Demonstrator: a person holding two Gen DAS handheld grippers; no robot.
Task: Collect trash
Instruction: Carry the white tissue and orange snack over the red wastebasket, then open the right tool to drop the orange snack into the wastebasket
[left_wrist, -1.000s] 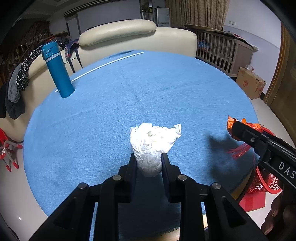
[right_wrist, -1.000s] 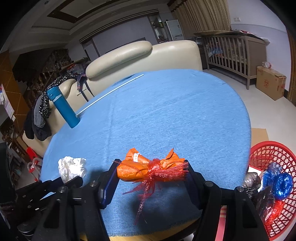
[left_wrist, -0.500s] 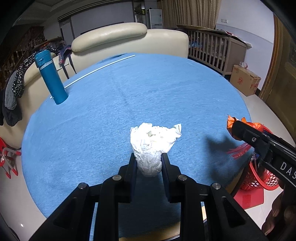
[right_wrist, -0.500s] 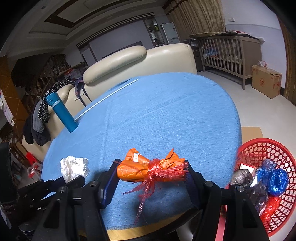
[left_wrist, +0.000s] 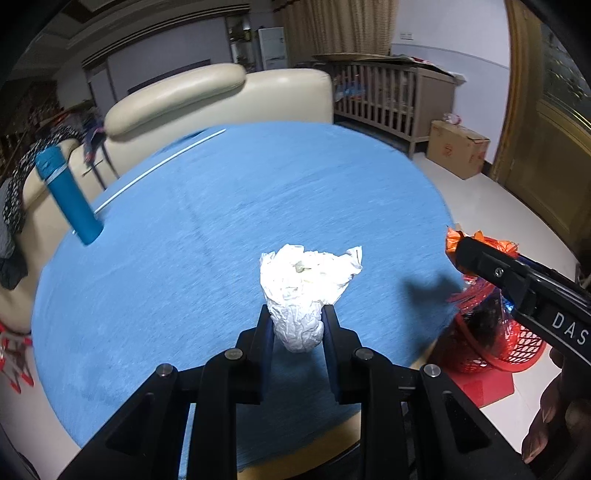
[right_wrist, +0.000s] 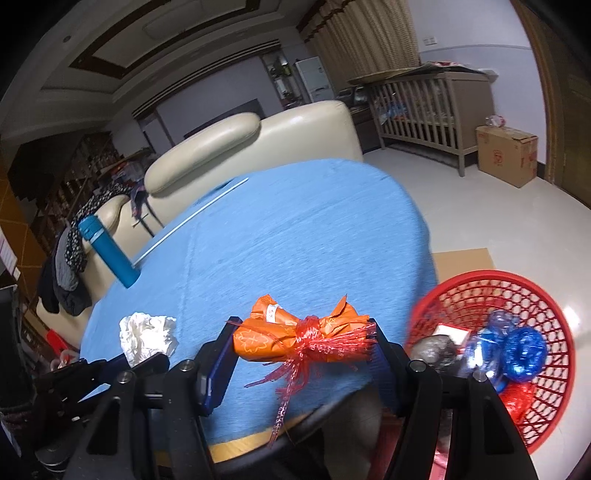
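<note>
White capital letters "DAS" are showing on the side of the black plastic right gripper (left_wrist: 480, 258) in the left wrist view, running off the picture's right edge so that any further letters are cut away. Red printing is showing on the brown cardboard box (left_wrist: 458, 147) standing on the pale floor, too small to read. A small white label is sitting on the orange wrapped packet (right_wrist: 295, 332), its marks blurred beyond reading.

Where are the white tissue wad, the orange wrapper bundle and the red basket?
white tissue wad (left_wrist: 301, 291): left wrist view, middle of the crumpled body above the fingers.
orange wrapper bundle (right_wrist: 280, 334): right wrist view, orange body left of the red tie.
red basket (right_wrist: 476, 291): right wrist view, far mesh wall under the rim.
</note>
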